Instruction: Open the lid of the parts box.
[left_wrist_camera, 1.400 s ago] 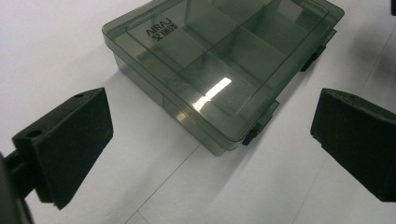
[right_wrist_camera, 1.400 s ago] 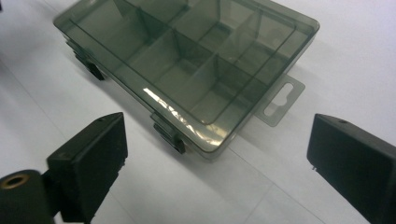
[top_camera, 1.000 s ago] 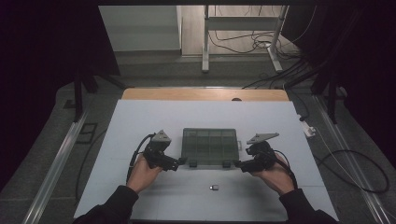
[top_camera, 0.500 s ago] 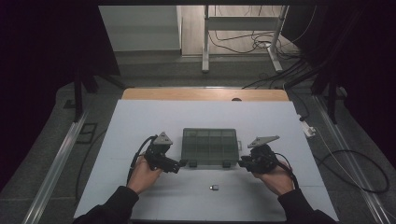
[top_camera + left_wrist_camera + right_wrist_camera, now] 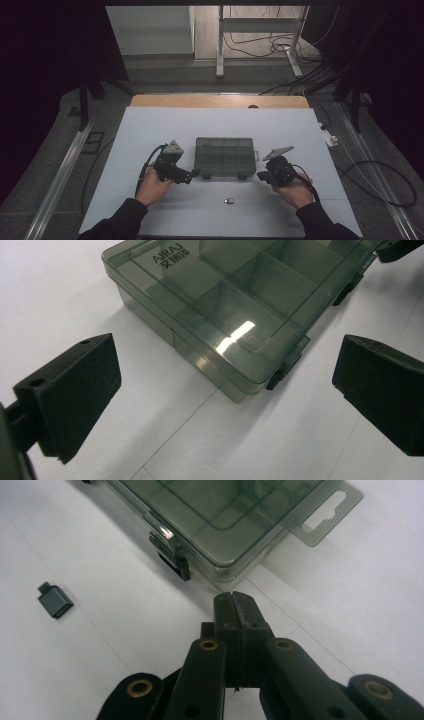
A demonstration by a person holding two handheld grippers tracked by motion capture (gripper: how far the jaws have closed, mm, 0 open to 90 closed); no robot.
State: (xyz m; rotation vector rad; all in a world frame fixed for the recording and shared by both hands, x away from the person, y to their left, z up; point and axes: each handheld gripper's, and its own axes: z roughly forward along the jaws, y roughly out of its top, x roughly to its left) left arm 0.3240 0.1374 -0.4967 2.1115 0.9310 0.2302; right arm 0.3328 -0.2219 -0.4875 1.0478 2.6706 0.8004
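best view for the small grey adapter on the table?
Right gripper view: the small grey metal adapter lies close, its plug end and flat body clear. The high view shows it as a speck near the smoky transparent plastic compartment box.

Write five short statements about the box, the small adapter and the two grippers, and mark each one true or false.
1. The lid of the smoky compartment box is closed. True.
2. The right gripper has its jaws wide open. False: its jaws have just been closing and now meet with nothing between them, just short of the box corner.
3. The left gripper is clamped on the box. False: its jaws stand wide apart, near a corner of the box with a black latch, not touching it.
4. A small grey adapter lies on the white table, outside the box. True.
5. The adapter sits inside one of the compartments. False: it lies on the table, on the person's side of the box.
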